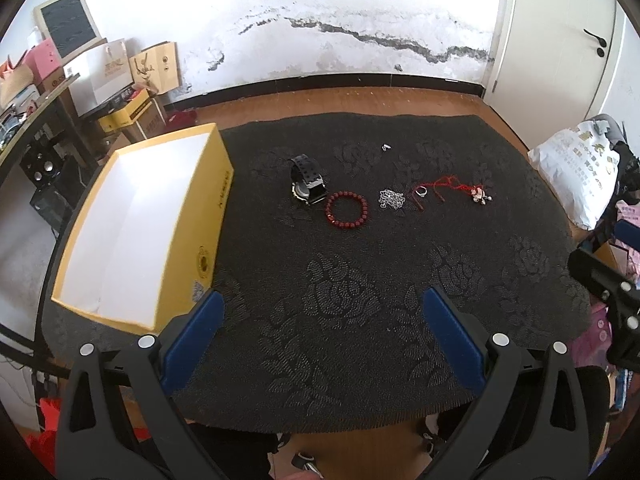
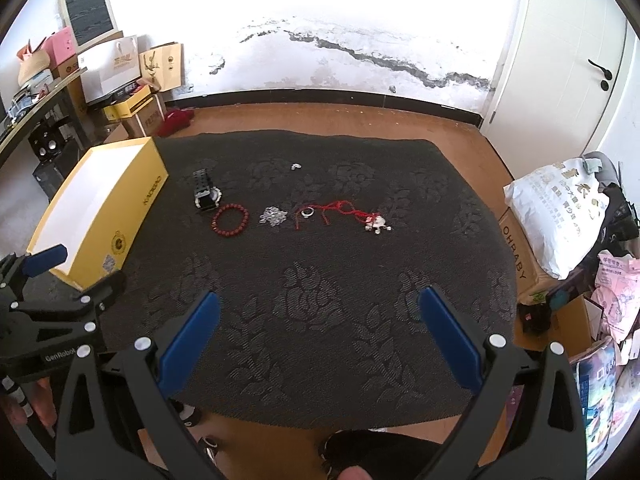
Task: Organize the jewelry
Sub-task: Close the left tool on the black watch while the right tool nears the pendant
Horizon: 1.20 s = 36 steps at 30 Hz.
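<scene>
jewelry waits in a row as both grippers hang back

two handheld grippers hover over the near edge of a dark floral cloth (image 1: pixel 360 300), neither one near the work yet. the left gripper (image 1: pixel 320 312) has its blue fingers spread wide with nothing between them; the right gripper (image 2: pixel 318 312) stands the same way, apart and empty.

the pieces lie in a loose line across the far middle of the cloth, well apart from both tools: a black watch (image 1: pixel 306 180) at the left, a red bead bracelet (image 1: pixel 346 210) just beside it, a heap of silver chain (image 1: pixel 392 199), a ring (image 1: pixel 421 191) resting against a red cord necklace (image 1: pixel 444 186) whose pendant sits at the right end. one small silver piece (image 1: pixel 386 147) — too small to identify — sits alone, farther back.

an open yellow box (image 1: pixel 216 184) stands at the left edge, its white inside bare — judged to be the destination. sorting appears not to have begun.
</scene>
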### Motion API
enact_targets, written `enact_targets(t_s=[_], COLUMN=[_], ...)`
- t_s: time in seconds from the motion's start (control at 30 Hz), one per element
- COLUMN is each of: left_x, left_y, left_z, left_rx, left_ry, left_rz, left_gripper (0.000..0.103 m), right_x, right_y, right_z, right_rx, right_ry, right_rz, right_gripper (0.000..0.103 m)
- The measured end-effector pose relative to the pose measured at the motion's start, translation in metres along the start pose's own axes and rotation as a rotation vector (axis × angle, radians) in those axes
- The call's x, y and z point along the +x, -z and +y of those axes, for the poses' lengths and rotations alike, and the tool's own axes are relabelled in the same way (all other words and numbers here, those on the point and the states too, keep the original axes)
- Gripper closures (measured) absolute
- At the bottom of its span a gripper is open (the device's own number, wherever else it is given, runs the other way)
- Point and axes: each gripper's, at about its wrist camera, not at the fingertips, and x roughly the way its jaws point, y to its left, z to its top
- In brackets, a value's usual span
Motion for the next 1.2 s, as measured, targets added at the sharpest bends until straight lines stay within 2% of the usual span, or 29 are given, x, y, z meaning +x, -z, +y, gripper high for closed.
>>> enact_targets(t_s=[0.33,0.6,1.0,1.2], left_x=[0.066,0.124,0.179,0.204], left_y=[-0.035,-0.068,-0.098,-0.112], left_z=[0.005,0.002,0.008,0.011], left_rx=[-0.053,-0.049,-0.076,-0.088], left_ry=[0.010,-0.005,-0.011,-0.006], left_rz=[0.039,0.065,0.081,0.073], left_gripper=[0.006,0.006,0.006,0.006], right_x=[0.056,0.122,0.197,0.219], right_y=[-0.022,-0.039,-0.068,-0.063], right_z=[-0.003,-0.002,-0.008,-0.013], right_rx=[0.010,0.018,0.032,0.054], right_ry=[-0.010,-0.033,-0.028,-0.029], right_rz=[0.010,0.036,0.070,0.084], right_gripper=[0.006,0.006,0.006,0.006])
